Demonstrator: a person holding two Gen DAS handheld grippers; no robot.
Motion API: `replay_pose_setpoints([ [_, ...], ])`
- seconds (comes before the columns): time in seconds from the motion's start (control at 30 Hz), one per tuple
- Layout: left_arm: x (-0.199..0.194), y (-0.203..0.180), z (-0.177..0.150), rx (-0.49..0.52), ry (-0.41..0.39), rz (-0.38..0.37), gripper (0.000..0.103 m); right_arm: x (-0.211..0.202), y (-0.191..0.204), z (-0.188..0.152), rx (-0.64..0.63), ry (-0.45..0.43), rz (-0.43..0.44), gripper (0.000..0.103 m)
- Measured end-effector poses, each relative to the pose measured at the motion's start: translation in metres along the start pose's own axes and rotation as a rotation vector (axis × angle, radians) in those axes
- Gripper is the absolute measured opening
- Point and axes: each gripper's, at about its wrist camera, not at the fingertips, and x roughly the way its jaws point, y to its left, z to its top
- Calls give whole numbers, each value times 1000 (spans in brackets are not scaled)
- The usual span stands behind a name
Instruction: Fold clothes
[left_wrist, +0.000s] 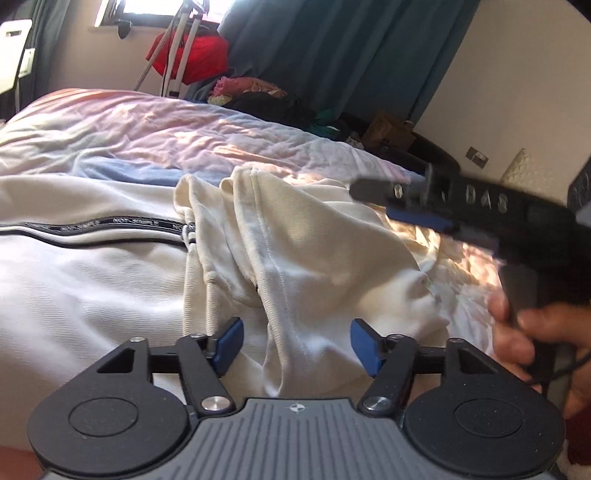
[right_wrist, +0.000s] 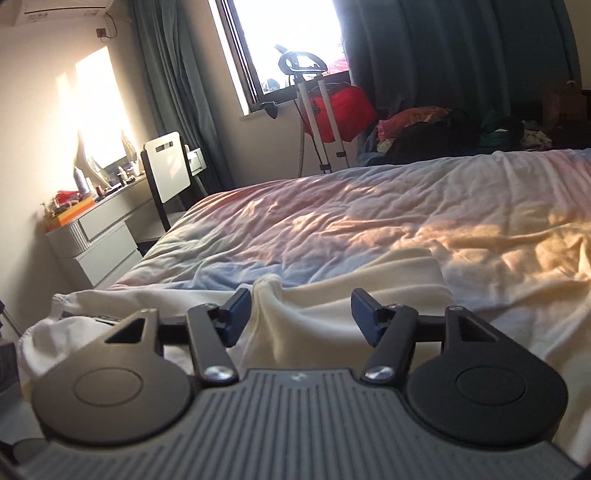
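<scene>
Cream zip-up jacket (left_wrist: 110, 266) spread on the bed (left_wrist: 155, 129), zipper tape with lettering running across the chest, one sleeve (left_wrist: 295, 258) bunched and folded over near the middle. Left tongs (left_wrist: 295, 345) spread wide, hovering just above the sleeve's lower folds, nothing between the blue pads (left_wrist: 229, 341). Right tongs (right_wrist: 299, 314) likewise wide apart and empty, low over the jacket's cream edge (right_wrist: 332, 306); in the left view, seen blurred (left_wrist: 417, 210) above the far side of the sleeve, held in a hand (left_wrist: 528, 343).

Judged as light, soft knit fabric: limp, no stiffness, likely to sag and slide on the sheet if lifted from one point only. Thicker seams and the ribbed cuff probably the surest grip, since a single thin layer may slip from the pads. Best hold: sleeve at its stitched seam near the cuff with one tong, shoulder seam with the other, keeping the cloth taut. Zipper line a natural fold guide.
</scene>
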Motion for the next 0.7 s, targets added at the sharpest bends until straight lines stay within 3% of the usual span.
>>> replay_pose_setpoints([
  [0.13,-17,-1,-1,-1,-14,18,78,-4,2,-21,28,47,-30,63],
  [0.3,-53,14,-3,-53,-48,160,87,18,2,-44,60,163,-47,63],
  [0.4,-79,49,1,-210,-93,257,97,28,1,-56,67,212,-29,63],
  [0.57,-114,121,2,-518,-77,333,98,24,0,-56,97,220,9,63],
  [0.7,-152,184,-17,-906,-147,368,98,24,0,-54,98,225,17,63],
])
